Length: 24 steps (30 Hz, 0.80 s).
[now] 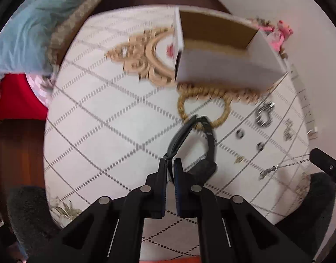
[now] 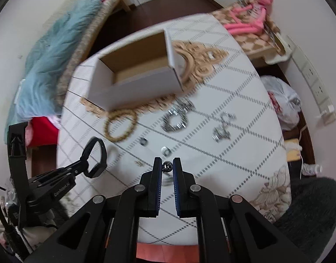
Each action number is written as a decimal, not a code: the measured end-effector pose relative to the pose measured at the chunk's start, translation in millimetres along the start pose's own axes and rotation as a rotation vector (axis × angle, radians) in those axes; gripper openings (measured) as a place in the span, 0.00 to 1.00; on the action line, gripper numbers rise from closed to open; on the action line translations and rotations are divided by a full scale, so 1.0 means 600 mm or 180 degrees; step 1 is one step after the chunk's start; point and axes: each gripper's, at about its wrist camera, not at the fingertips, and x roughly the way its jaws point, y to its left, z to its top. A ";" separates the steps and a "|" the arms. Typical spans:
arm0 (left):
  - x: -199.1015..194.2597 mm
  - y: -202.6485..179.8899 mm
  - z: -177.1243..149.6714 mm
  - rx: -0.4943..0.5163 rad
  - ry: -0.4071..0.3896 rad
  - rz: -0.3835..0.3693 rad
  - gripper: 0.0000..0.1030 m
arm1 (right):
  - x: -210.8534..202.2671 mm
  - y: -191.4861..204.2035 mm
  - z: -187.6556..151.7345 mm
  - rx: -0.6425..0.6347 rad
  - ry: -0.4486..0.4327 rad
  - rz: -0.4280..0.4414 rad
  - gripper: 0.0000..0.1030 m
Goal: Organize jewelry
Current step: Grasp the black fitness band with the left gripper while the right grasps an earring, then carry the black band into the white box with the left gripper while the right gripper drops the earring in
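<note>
Right gripper (image 2: 167,167) pinches ring (image 2: 167,166); left gripper (image 1: 170,161) clamps watch (image 1: 203,151).

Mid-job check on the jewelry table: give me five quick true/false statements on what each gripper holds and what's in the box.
1. The left gripper is shut on the black band. True.
2. The cardboard box already holds jewelry. False: nothing shows inside it.
3. The right gripper has a small silver piece between its fingers. True.
4. The beaded bracelet lies inside the box. False: it lies on the table, in front.
5. The box is closed. False: it is open-topped.
</note>
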 end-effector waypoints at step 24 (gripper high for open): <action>0.084 0.008 0.070 0.0129 0.0263 -0.0268 0.56 | -0.070 0.059 0.128 -0.0233 -0.0424 0.0114 0.10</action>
